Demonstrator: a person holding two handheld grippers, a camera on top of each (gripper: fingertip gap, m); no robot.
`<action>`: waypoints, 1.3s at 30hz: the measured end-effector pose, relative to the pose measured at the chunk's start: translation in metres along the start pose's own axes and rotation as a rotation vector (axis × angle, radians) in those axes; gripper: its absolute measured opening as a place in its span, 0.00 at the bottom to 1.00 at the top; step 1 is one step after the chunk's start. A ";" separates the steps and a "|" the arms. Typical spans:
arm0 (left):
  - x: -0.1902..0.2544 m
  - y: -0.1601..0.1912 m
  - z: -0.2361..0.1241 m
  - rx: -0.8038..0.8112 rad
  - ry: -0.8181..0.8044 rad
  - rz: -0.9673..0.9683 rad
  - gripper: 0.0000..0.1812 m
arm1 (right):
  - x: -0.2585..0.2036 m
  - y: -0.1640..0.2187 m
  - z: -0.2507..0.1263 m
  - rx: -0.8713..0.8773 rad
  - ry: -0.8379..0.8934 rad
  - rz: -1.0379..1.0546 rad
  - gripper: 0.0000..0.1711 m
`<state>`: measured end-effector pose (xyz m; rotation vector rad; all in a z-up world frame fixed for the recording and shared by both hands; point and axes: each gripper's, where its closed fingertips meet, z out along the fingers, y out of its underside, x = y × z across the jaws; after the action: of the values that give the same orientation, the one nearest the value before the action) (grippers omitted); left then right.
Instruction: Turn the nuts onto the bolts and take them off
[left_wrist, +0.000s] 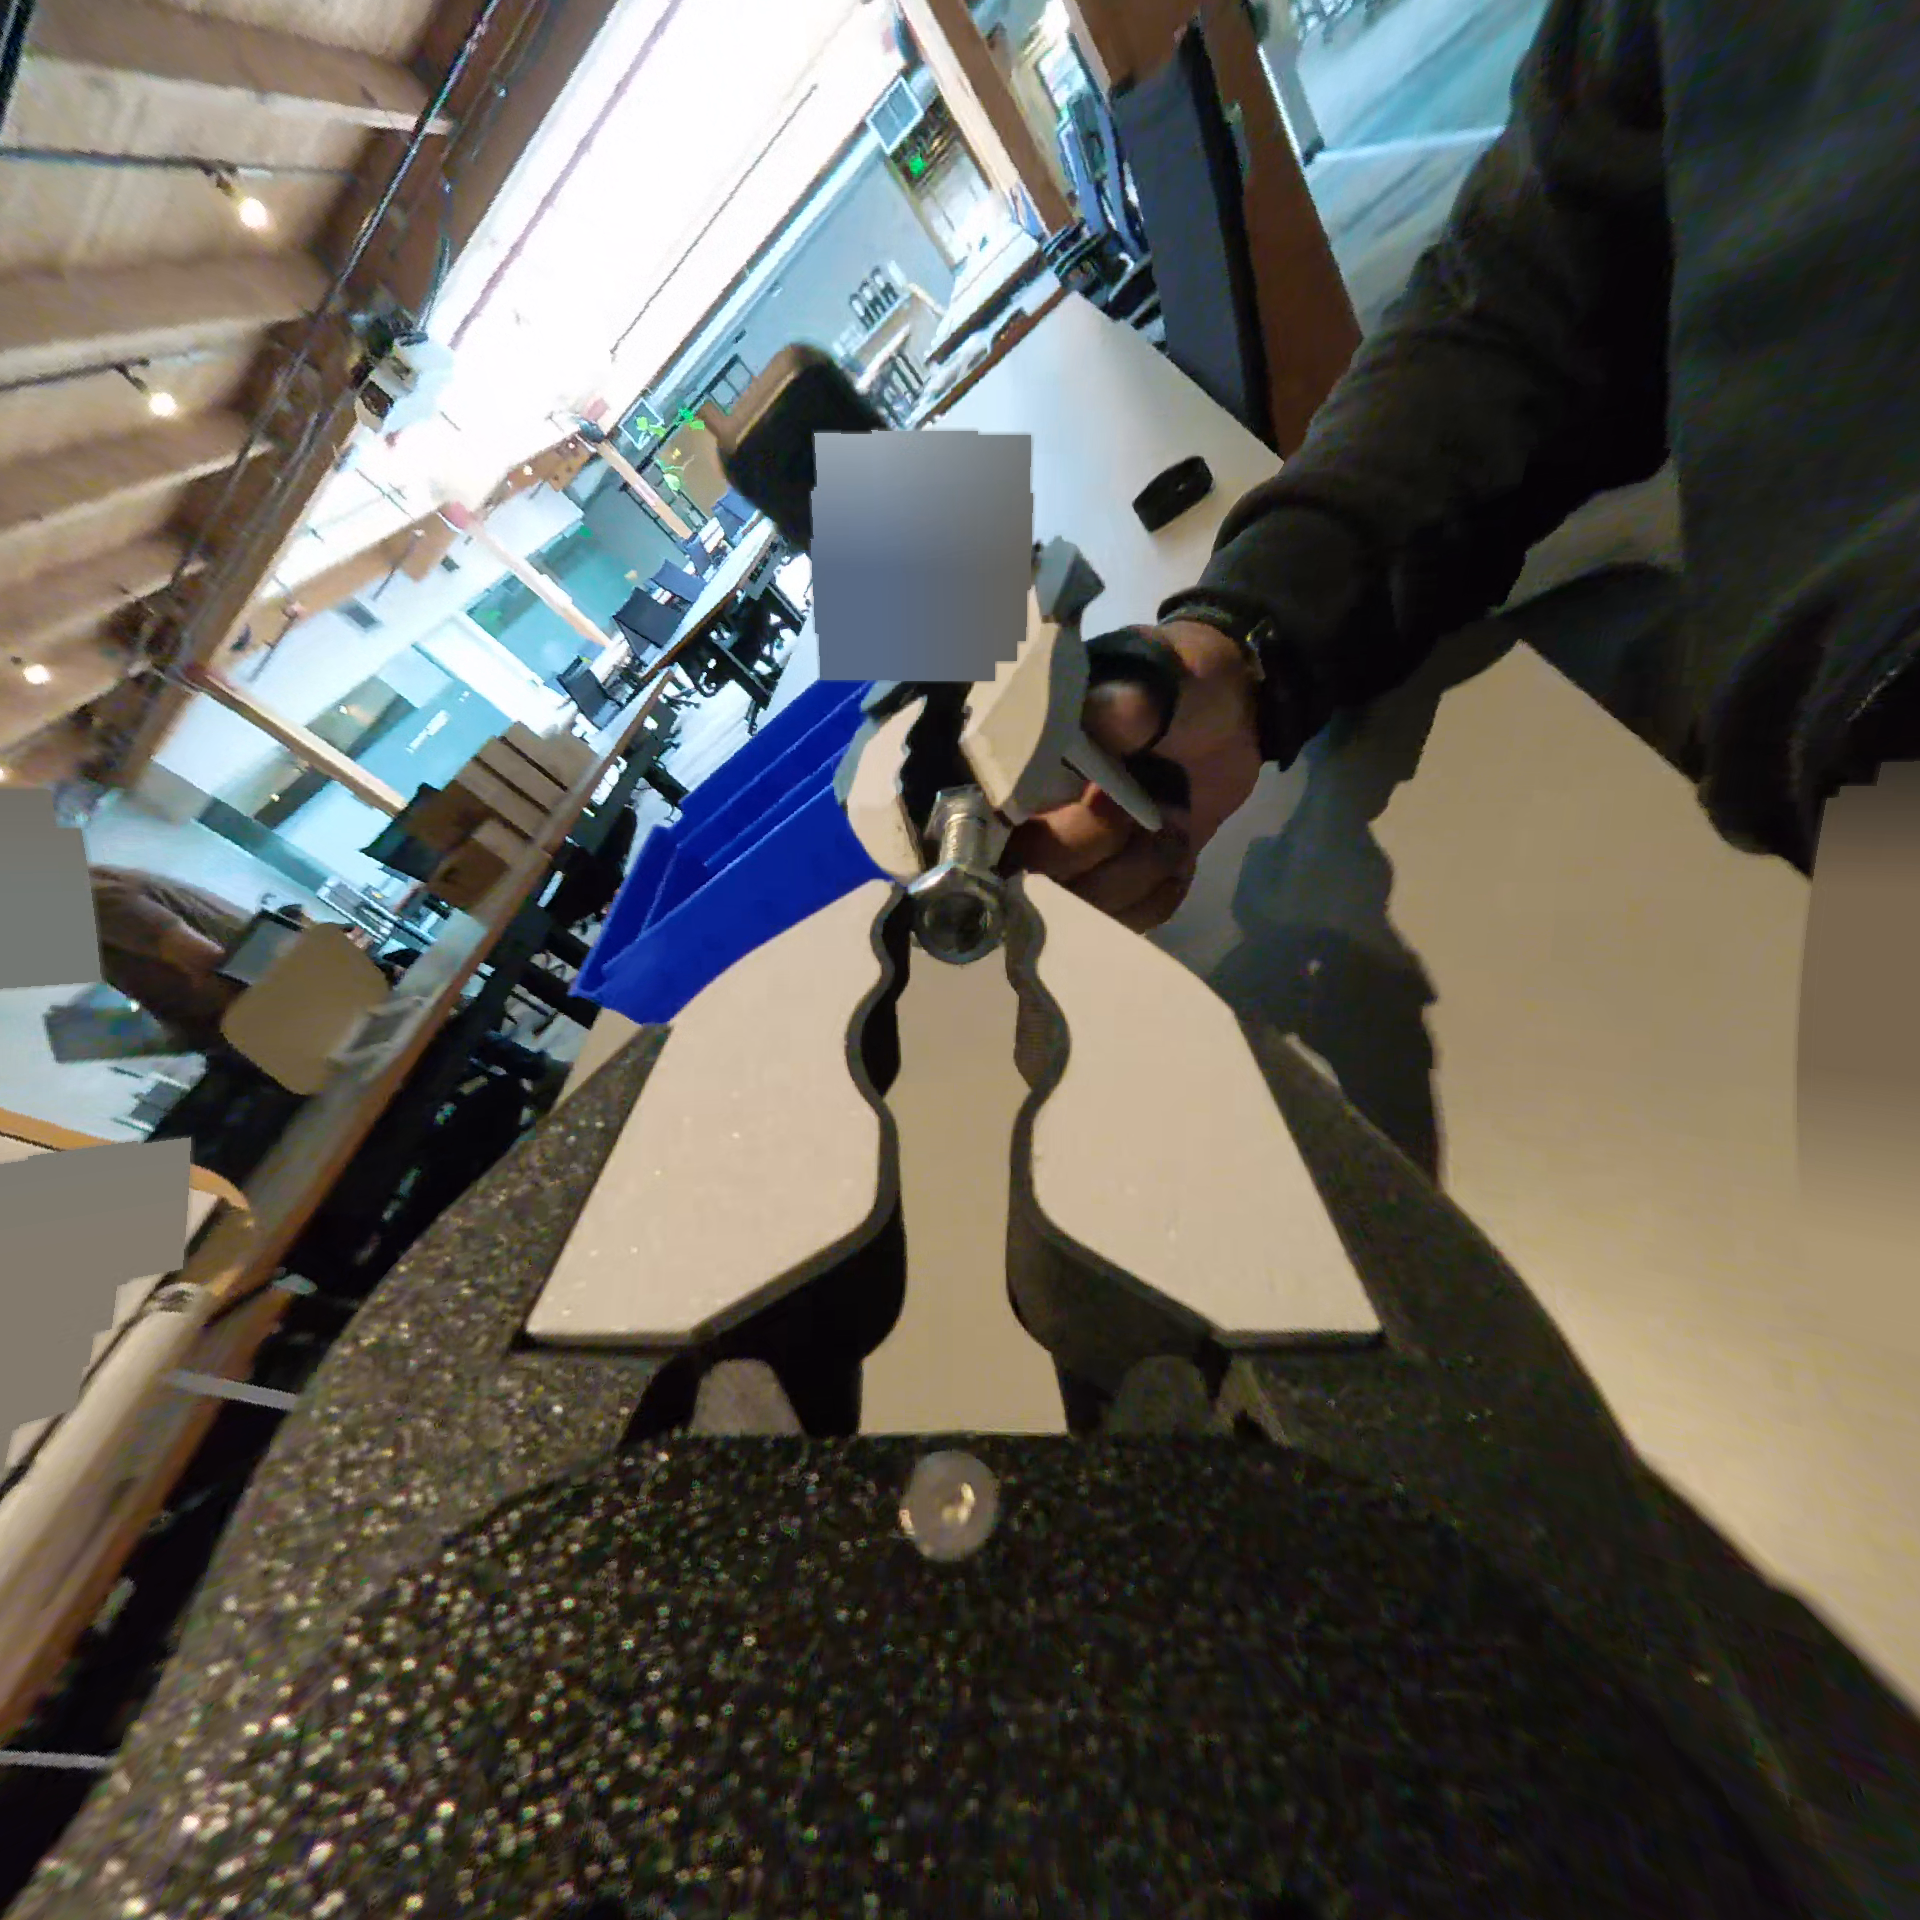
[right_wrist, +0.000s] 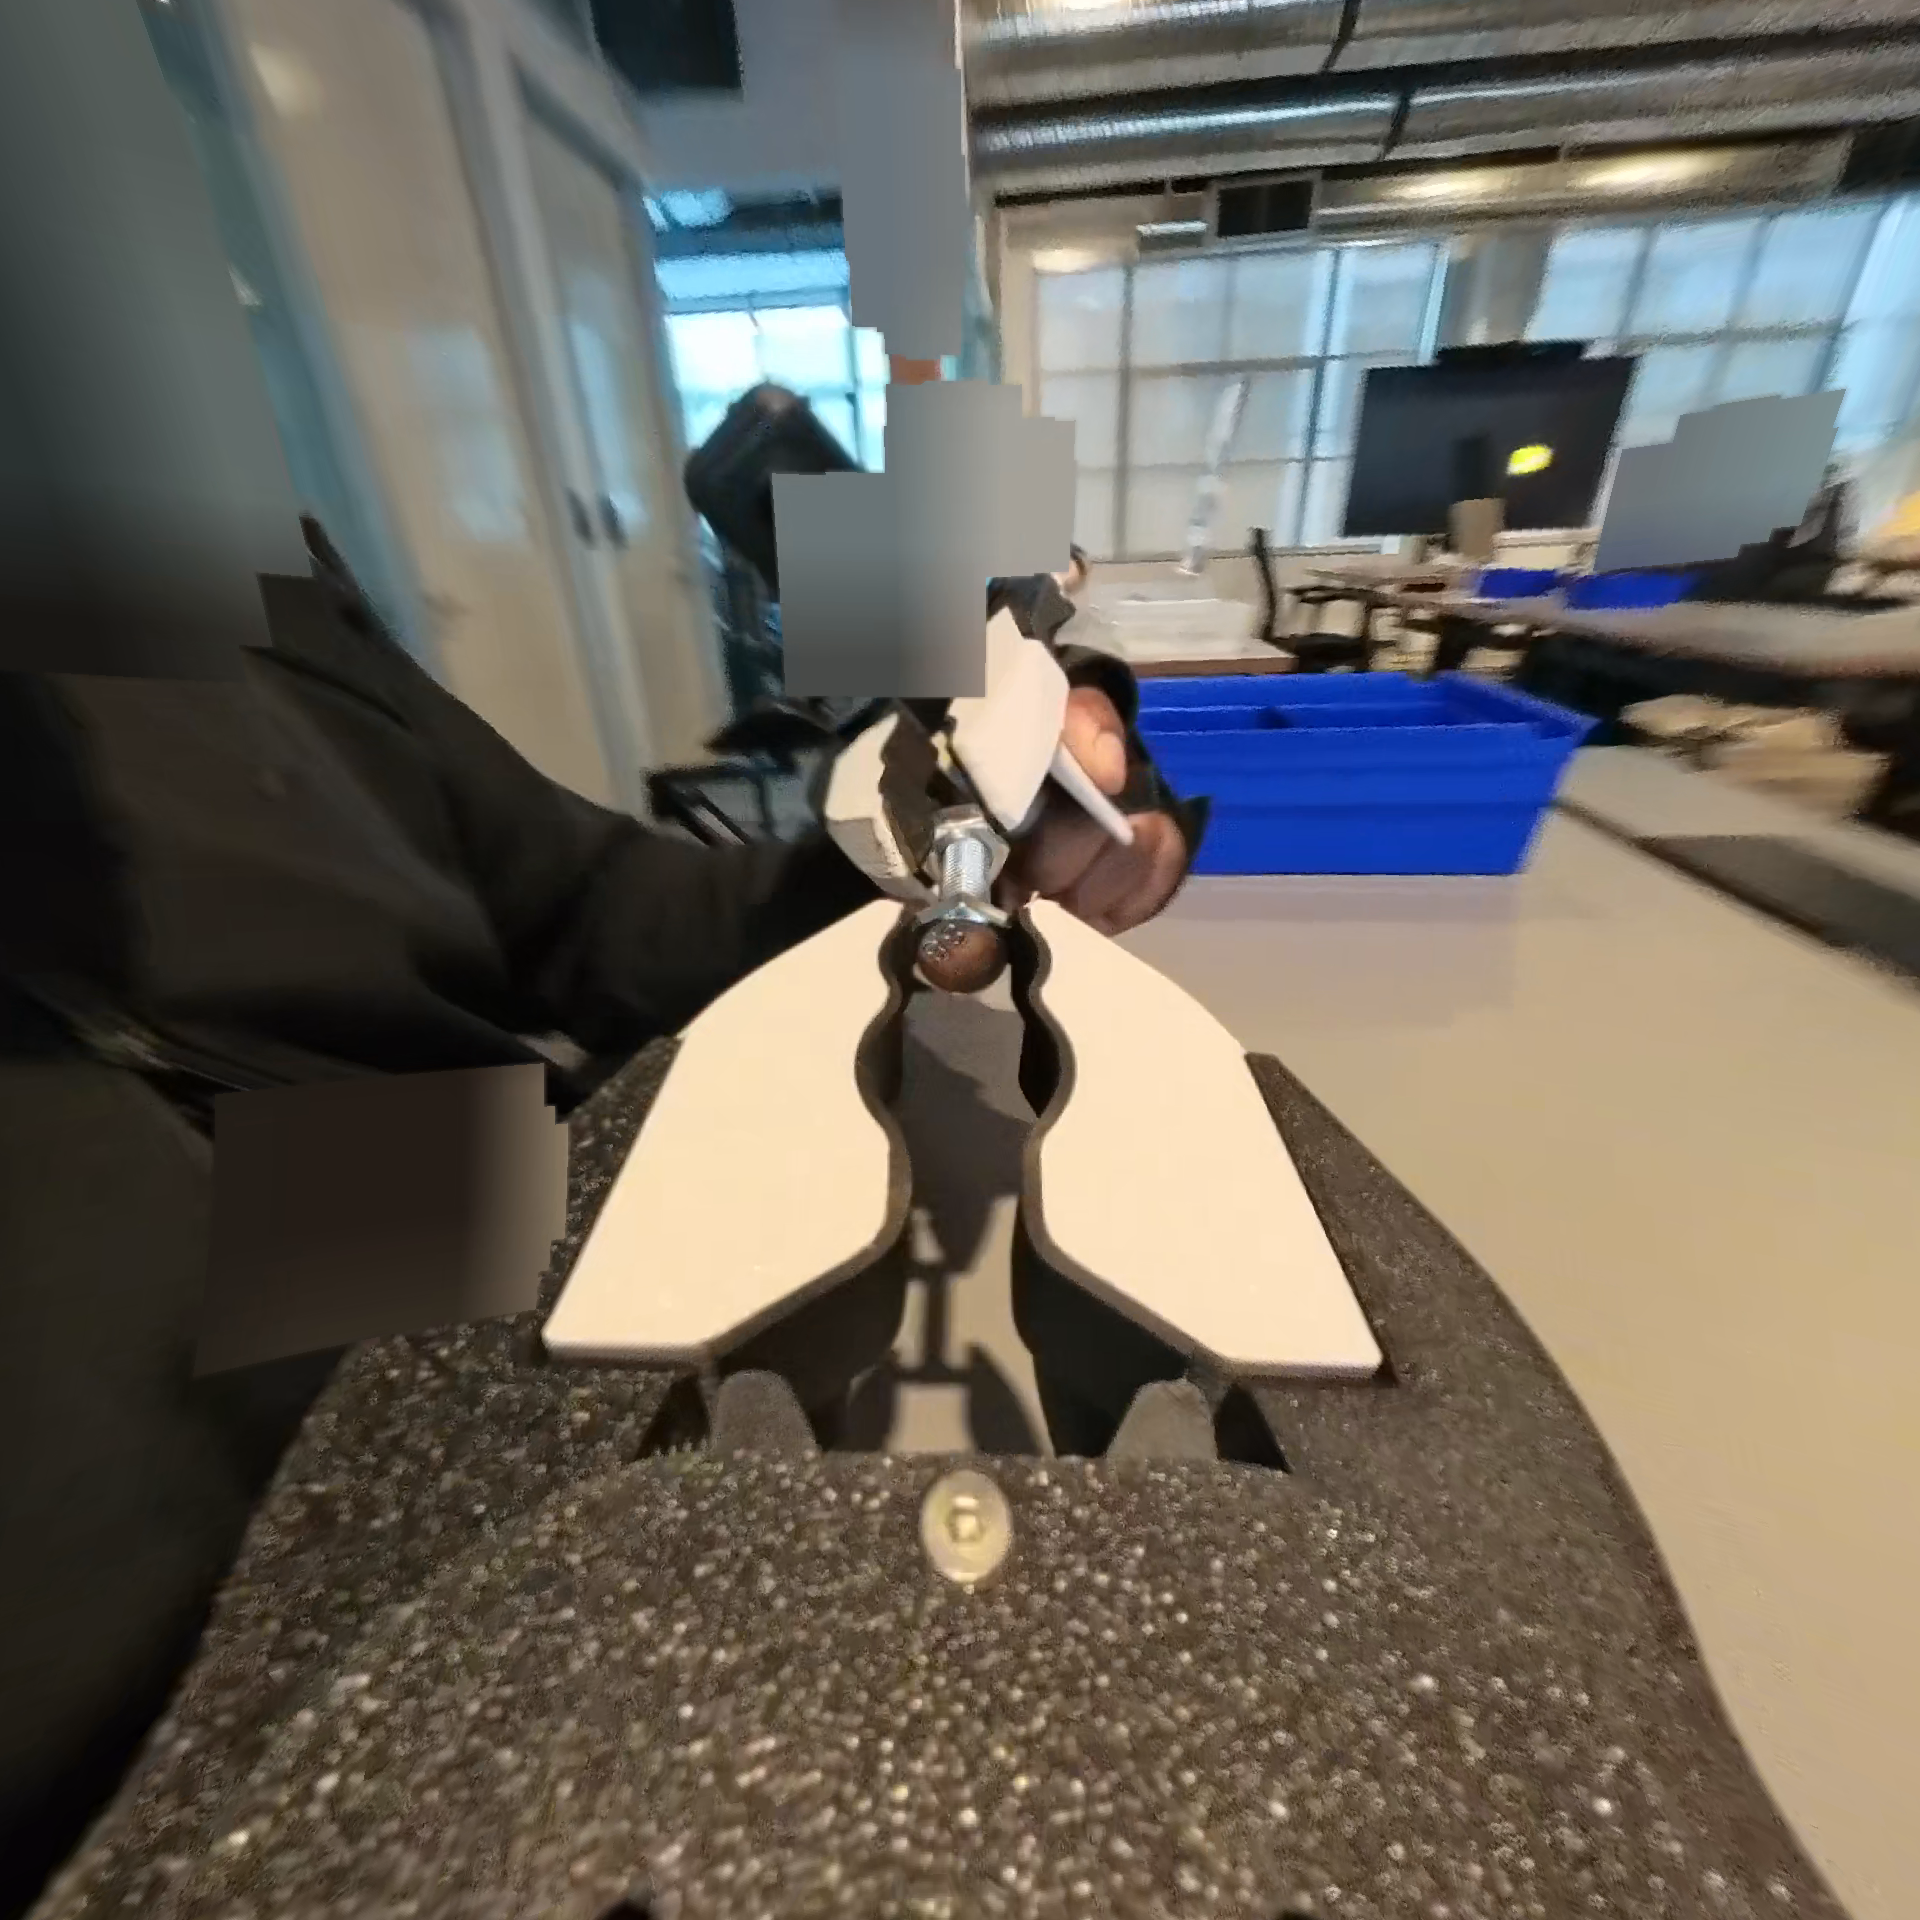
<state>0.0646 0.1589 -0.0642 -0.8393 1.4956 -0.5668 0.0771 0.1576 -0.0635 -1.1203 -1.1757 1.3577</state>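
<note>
A silver bolt (right_wrist: 961, 868) with a nut on its thread spans the gap between my two grippers, held in the air above the table. My right gripper (right_wrist: 961, 940) is shut on the bolt's head (right_wrist: 951, 951). My left gripper (left_wrist: 958, 914) is shut on the hex nut (left_wrist: 956, 923), seen end-on. In the right wrist view the left gripper (right_wrist: 956, 826) faces me, held by a hand, with the nut (right_wrist: 961, 828) between its fingers. In the left wrist view the right gripper (left_wrist: 961, 821) faces me, pinching the bolt's far end (left_wrist: 964, 810).
A blue divided bin (right_wrist: 1351, 790) stands on the pale table (right_wrist: 1558, 1143) behind the grippers; it also shows in the left wrist view (left_wrist: 727, 894). A small black object (left_wrist: 1174, 494) lies farther back on the table. The person's dark sleeves frame both views. Both grippers' tips are close together, under 4 cm apart.
</note>
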 end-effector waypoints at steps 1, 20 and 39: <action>0.001 -0.002 0.000 0.008 0.001 0.022 0.09 | -0.002 0.000 0.000 0.016 -0.027 0.044 0.10; 0.003 -0.025 0.003 0.218 0.049 -0.143 0.09 | -0.012 -0.008 -0.002 0.186 -0.232 0.372 0.10; 0.012 -0.084 0.006 0.554 0.171 -0.376 0.10 | -0.053 -0.038 -0.004 0.478 -0.419 0.358 0.10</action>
<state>0.0856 0.0987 -0.0076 -0.6411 1.2364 -1.2917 0.0897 0.1070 -0.0237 -0.7356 -0.8767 2.0936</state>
